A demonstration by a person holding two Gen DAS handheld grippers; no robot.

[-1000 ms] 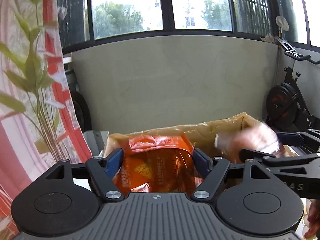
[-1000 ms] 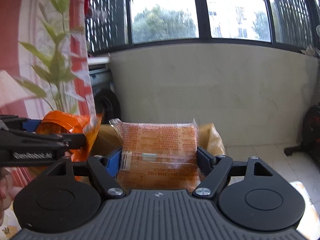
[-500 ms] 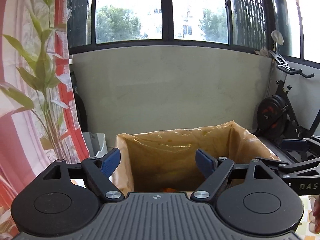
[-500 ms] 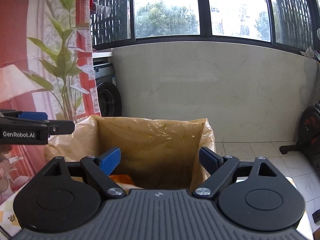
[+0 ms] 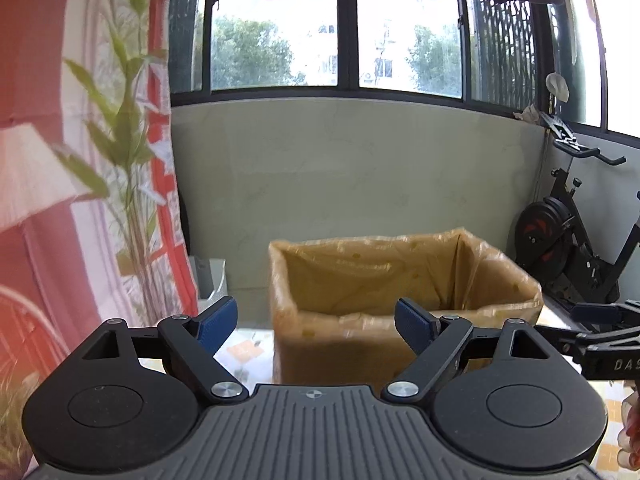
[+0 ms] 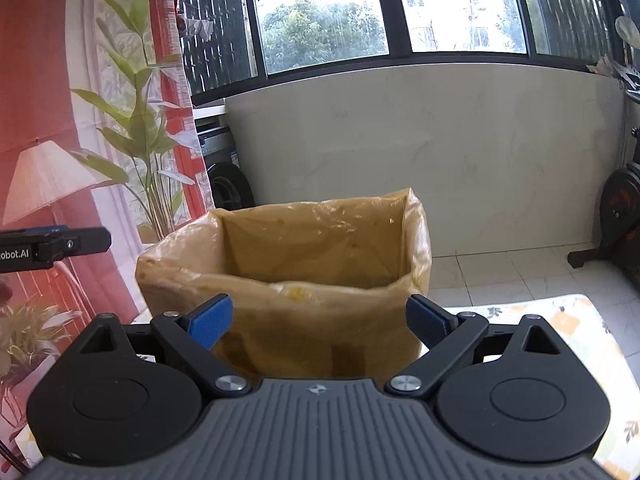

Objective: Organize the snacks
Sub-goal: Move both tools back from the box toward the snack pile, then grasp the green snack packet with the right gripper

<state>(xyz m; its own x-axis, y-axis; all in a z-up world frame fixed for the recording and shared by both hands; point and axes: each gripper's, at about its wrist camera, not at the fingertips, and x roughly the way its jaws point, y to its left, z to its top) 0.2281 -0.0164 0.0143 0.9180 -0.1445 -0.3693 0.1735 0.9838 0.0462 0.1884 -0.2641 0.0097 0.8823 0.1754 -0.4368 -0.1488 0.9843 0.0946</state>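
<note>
Nearest each camera, the left gripper (image 5: 316,324) and right gripper (image 6: 319,322) stood spread, jaws having just been opening, nothing between them. Just beyond sat the box lined with a yellowish plastic bag (image 6: 320,240) on the patterned counter (image 6: 560,320) (one pale snack (image 6: 294,292) barely showed inside). Farther off stood an exercise bike (image 5: 568,224).

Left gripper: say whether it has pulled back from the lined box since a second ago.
Yes. The left gripper, jaws just opening and empty, has drawn back: the lined box now sits farther ahead.
</note>
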